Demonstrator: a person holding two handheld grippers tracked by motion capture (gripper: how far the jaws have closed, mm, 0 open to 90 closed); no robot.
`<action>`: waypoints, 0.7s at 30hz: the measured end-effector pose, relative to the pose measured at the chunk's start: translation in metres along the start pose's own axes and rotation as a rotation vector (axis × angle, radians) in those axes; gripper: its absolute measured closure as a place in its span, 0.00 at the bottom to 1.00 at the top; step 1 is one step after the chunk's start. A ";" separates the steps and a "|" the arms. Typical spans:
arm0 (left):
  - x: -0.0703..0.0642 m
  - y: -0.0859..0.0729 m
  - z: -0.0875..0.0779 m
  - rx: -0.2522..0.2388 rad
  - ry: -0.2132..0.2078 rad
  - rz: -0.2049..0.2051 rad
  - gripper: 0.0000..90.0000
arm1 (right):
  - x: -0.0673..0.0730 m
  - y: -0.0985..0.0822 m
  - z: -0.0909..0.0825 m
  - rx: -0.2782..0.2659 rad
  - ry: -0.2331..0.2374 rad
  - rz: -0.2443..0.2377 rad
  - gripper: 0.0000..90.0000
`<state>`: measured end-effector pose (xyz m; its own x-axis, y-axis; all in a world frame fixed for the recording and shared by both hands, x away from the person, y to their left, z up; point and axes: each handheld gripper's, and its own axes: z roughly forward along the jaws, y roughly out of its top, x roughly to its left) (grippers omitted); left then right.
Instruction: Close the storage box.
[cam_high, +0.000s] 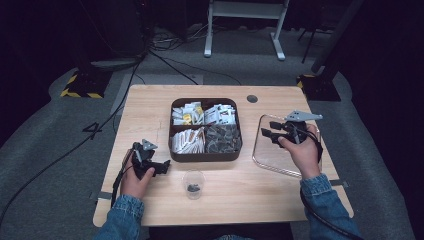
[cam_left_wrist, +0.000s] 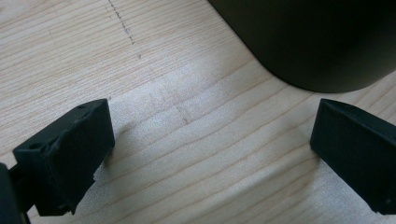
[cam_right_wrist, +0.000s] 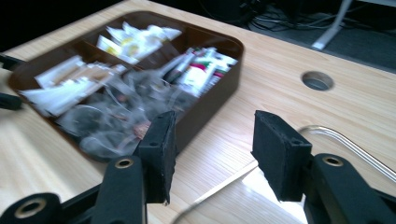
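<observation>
Jaws of the right gripper stand partly apart with nothing between them, hanging over the near-left part of the clear tray, which lies on the tabletop at about three o'clock from the brown box. In the right gripper view the same jaws frame bare wood and the clear tray's curved rim, with the brown box beyond them at about ten o'clock, its compartments packed with white sachets and clear wrapped pieces, blurred. Jaws of the left gripper stand wide apart and empty, low over the tabletop at about seven o'clock from the brown box; in the left gripper view they flank bare wood grain, and the box's dark rounded corner sits at about one o'clock. A small clear cup with a few dark bits in its bottom stands at six o'clock from the box, between the two hands and apart from both grippers. Each hand grips its tool from the near edge, denim sleeves showing at the wrists.
</observation>
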<state>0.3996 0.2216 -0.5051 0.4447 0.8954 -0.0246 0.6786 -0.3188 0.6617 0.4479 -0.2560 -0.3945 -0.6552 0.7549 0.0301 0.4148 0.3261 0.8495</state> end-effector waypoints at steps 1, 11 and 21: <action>0.000 0.000 0.000 -0.001 -0.001 0.000 0.00 | -0.003 -0.003 0.000 0.009 -0.015 0.003 0.56; 0.000 0.000 0.000 0.000 -0.001 0.000 0.00 | -0.029 -0.023 0.001 0.052 -0.109 0.037 0.53; 0.000 0.000 0.000 0.000 0.000 0.000 0.00 | -0.051 -0.042 0.004 0.101 -0.176 0.081 0.53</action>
<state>0.3996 0.2216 -0.5051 0.4449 0.8952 -0.0250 0.6785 -0.3187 0.6619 0.4664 -0.3065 -0.4342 -0.4999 0.8661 -0.0039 0.5287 0.3088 0.7906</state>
